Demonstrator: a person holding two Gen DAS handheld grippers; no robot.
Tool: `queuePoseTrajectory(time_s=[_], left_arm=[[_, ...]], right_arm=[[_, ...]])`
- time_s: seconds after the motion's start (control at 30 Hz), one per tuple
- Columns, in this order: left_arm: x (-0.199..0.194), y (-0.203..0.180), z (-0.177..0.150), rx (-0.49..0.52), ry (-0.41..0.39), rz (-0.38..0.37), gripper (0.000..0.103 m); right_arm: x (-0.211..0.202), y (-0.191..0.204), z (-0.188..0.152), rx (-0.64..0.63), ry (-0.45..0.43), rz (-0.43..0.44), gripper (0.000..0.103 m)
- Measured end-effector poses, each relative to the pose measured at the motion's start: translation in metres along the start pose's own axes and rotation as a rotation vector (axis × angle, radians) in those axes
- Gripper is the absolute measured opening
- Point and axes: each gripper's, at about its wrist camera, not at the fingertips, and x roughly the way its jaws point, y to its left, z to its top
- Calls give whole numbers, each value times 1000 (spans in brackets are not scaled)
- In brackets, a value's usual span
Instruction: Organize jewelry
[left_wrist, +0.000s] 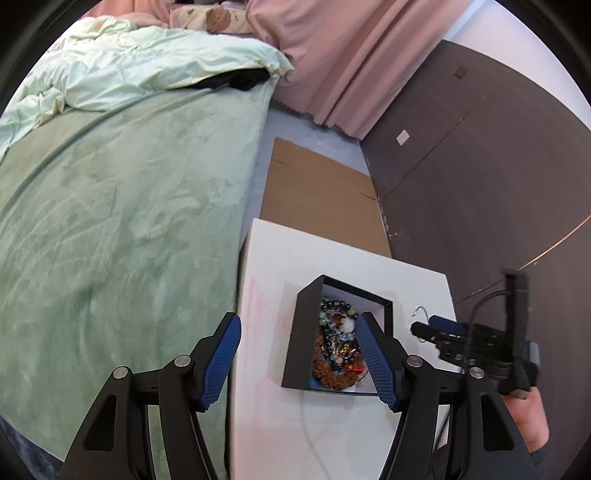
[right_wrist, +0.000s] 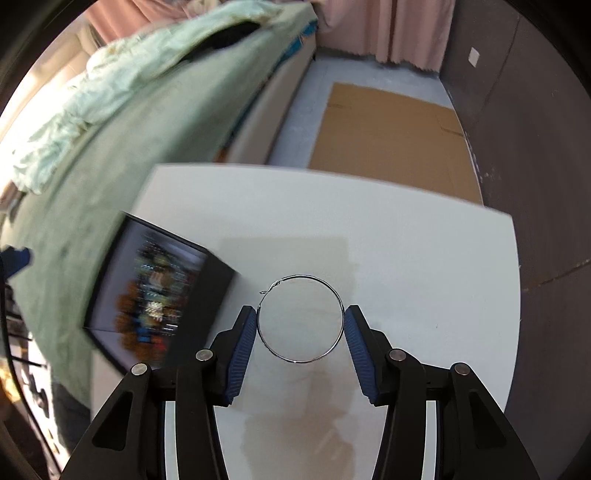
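- Jewelry is sitting mostly sorted already: a tangle of beaded bracelets and necklaces (left_wrist: 338, 347) is piled inside the black box (left_wrist: 295, 332), lower centre of the left wrist view, on the white table (left_wrist: 332, 254).
- Hoop earring (right_wrist: 299, 318), a thin silver ring with its clasp at the upper left, is sitting between the blue pads of the right gripper (right_wrist: 300, 325), centre of the right wrist view. Both pads are touching its rim on either side, so the claw is pinching the hoop across its width.
- Hoop's shadow is falling on the table below it, so it is probably hanging clear of the surface; judged, not certain.
- Black box is showing at the left of the right wrist view, blurred, just beside the held hoop, well within reach.
- Left gripper (left_wrist: 299, 354) is hovering over the box with its claw spread, one pad out over the table edge toward the green bedspread (left_wrist: 110, 221), the other over the box contents. Nothing is between the pads.
- A hand (left_wrist: 528, 417) is gripping the right tool at the right edge of the left wrist view.
- Progress, as a judgement: late stage. No other loose piece is showing on the table, though the parts hidden by the tools cannot be checked.
- Remaining: carrying the hoop left over the box opening and releasing it onto the pile.
- Watch point: the thin wire could slip or twist out of a rim-only pinch.
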Motion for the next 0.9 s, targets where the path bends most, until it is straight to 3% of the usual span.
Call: queuePoseTrajectory(time_s=[0.13, 0.2, 0.27, 0.43, 0.47, 0.57, 0.6, 0.9], left_arm=[[-10, -1, -1, -2, -20, -13, 73], [-16, -1, -3, 1, -35, -8, 86], [-23, 1, -4, -9, -51, -18, 91], [-40, 7, -8, -17, -75, -20, 94], [-45, 7, -9, -14, -83, -18, 94], [-57, 7, -12, -5, -107, -15, 96], [-59, 6, -14, -3, -112, -15, 96], [-77, -21, -39, 60, -147, -25, 97]], right_arm=[[-21, 23, 5, -24, -36, 47, 50], [-27, 34, 7, -33, -48, 76, 50], [-31, 48, 9, -40, -58, 110, 50], [-31, 66, 12, -41, -65, 179, 51], [-31, 68, 13, -36, -60, 193, 53], [-36, 70, 10, -16, -73, 195, 83], [-40, 69, 6, -10, -90, 193, 89], [-84, 43, -40, 71, -170, 184, 91]])
